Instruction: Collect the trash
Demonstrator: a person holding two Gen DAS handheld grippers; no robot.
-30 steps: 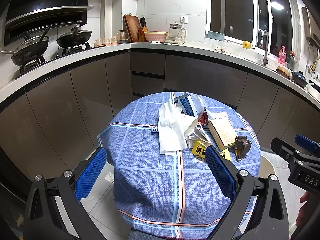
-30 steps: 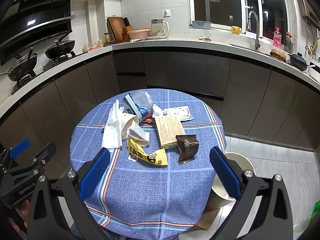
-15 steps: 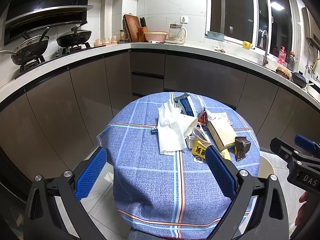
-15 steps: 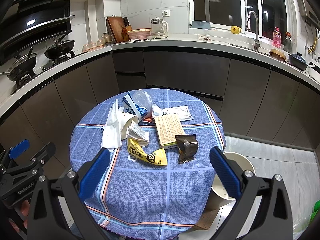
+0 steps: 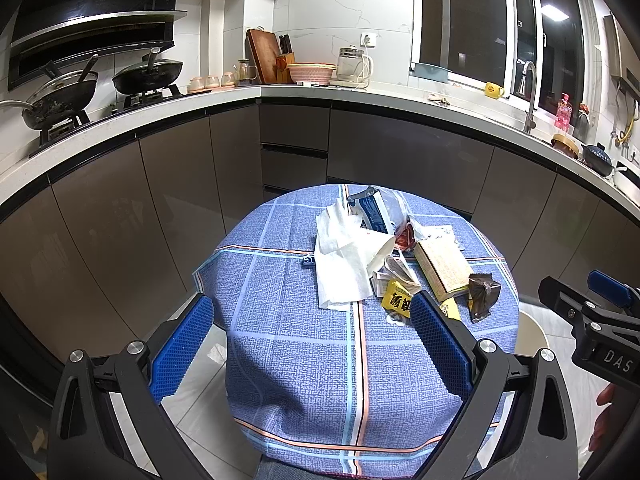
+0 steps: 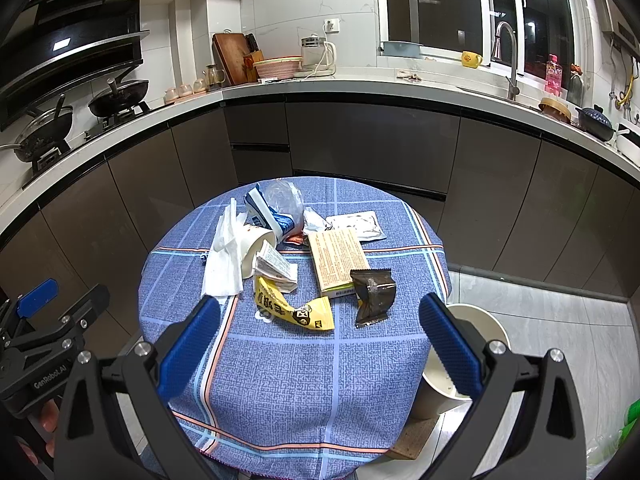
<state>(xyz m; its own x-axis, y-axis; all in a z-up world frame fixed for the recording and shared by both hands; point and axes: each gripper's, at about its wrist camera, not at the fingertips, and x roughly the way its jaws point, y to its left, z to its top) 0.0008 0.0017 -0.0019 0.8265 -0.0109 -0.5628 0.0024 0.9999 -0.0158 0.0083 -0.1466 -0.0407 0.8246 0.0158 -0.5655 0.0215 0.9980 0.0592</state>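
Note:
A round table (image 6: 288, 372) under a blue checked cloth carries a heap of litter: a white paper towel (image 6: 222, 258), a tipped paper cup (image 6: 256, 242), a yellow wrapper (image 6: 294, 306), a brown foil wrapper (image 6: 374, 296), a tan flat box (image 6: 336, 258) and a blue-white pack (image 6: 270, 212). The same towel (image 5: 342, 262) and brown wrapper (image 5: 482, 292) show in the left wrist view. My left gripper (image 5: 312, 346) hangs open before the table's near edge. My right gripper (image 6: 320, 346) is open too, over the near cloth, short of the yellow wrapper. Neither holds anything.
A white waste bin (image 6: 476, 338) stands on the floor at the table's right side. Dark cabinets and a white counter (image 6: 360, 84) curve behind, with woks (image 5: 146, 76) on the hob at left and a sink tap (image 6: 506, 56) at right.
Both views have barely shifted; the grippers stay open and nothing on the table has moved.

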